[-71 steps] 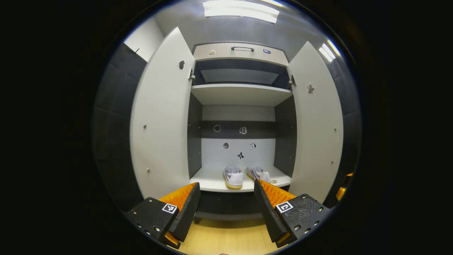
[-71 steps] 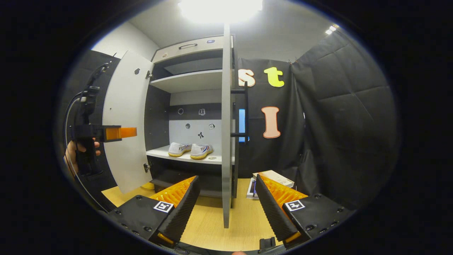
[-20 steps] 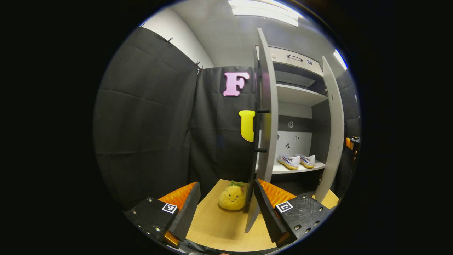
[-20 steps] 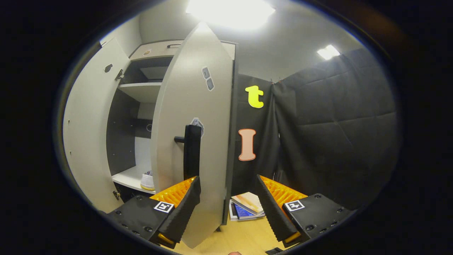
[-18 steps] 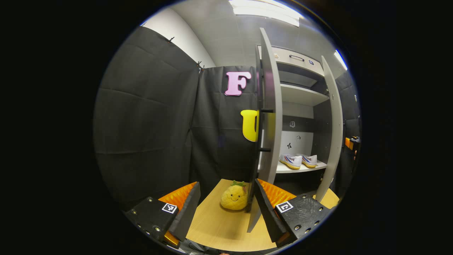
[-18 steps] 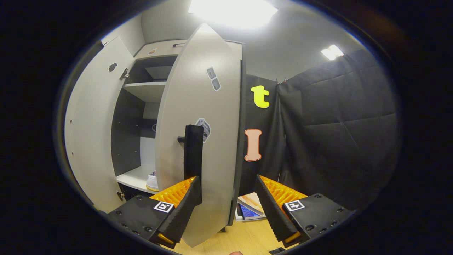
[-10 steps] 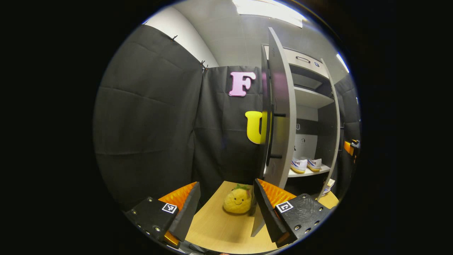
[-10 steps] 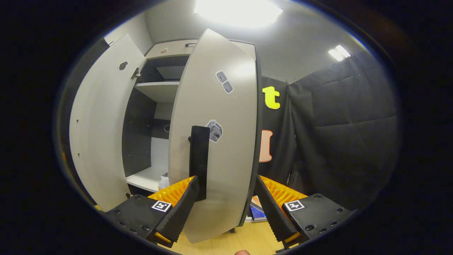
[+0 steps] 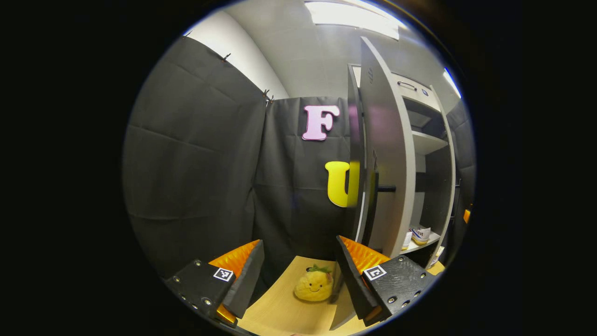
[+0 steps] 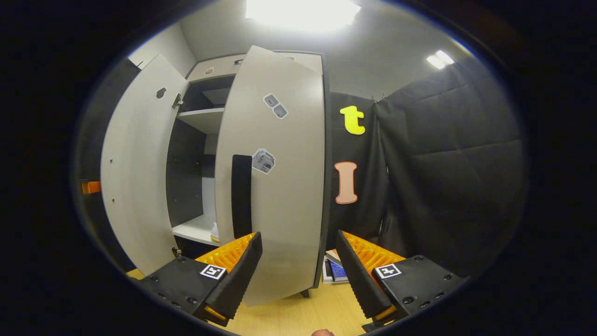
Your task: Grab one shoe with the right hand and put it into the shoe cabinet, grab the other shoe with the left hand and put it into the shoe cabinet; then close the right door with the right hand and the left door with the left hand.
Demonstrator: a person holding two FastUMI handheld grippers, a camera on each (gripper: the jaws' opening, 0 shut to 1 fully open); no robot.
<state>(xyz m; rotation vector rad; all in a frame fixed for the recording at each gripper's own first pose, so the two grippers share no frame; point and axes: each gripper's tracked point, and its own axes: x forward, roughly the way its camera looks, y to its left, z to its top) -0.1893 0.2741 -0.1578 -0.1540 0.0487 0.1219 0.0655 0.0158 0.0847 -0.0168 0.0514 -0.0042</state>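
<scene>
Shoes (image 9: pixel 420 234) side by side on lower shelf (image 9: pixel 422 243) inside shoe cabinet (image 9: pixel 426 140), glimpsed past left door (image 9: pixel 387 154). Right door (image 10: pixel 280 186) part-way swung in, black handle (image 10: pixel 241 196) just above right gripper (image 10: pixel 298 270); fingers spread wide, gripping nothing. Left gripper (image 9: pixel 298 275) likewise wide and empty, low beside left door's edge. Yellow plush toy (image 9: pixel 313 285) on wooden floor (image 9: pixel 280 312) between fingers. Books (image 10: pixel 333 270) on floor beside cabinet.

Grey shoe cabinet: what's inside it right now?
In the left gripper view, one white shoe with a yellow sole sits on the grey shoe cabinet's lower shelf. The half-closed left door covers the rest, so the second shoe cannot be confirmed.
</scene>
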